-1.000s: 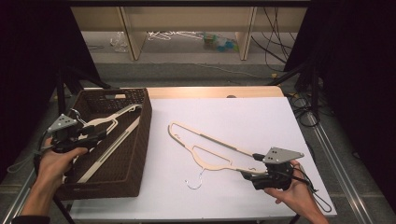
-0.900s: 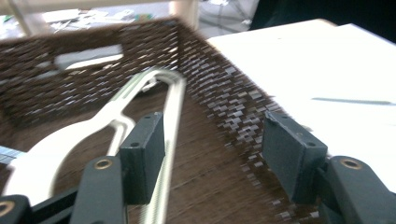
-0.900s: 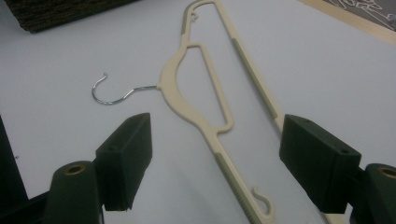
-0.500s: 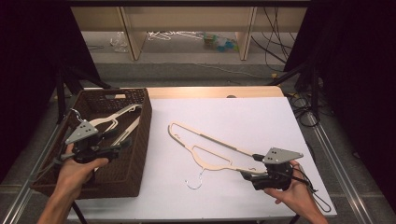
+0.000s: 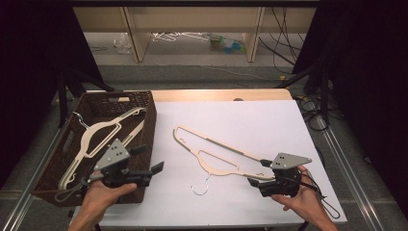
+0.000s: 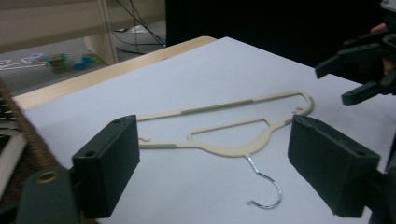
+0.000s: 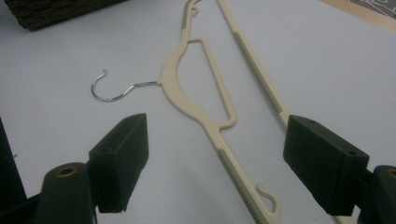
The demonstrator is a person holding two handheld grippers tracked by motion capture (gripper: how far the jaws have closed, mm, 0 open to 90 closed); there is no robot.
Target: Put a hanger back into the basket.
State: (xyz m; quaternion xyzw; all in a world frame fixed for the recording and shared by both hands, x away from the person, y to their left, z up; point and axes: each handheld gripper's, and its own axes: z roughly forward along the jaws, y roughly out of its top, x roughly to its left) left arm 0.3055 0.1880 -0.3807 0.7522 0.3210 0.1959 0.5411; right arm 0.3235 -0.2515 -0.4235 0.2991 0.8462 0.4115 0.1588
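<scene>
White tabletop (image 5: 269,120) lies bare around the hanger (image 5: 216,151); both hand-held grippers gape empty.

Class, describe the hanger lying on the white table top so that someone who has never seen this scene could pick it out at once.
Start at the white table top, right of the dark wicker basket. The cream hanger lies flat there, its metal hook pointing toward the person. Unlike the similar cream hanger in the basket, it rests on the bare sheet, with one end at the right gripper.

dark room, grey floor (image 5: 192,72), pale wooden shelf legs (image 5: 132,38), cables (image 5: 281,45) trailing behind the table.
</scene>
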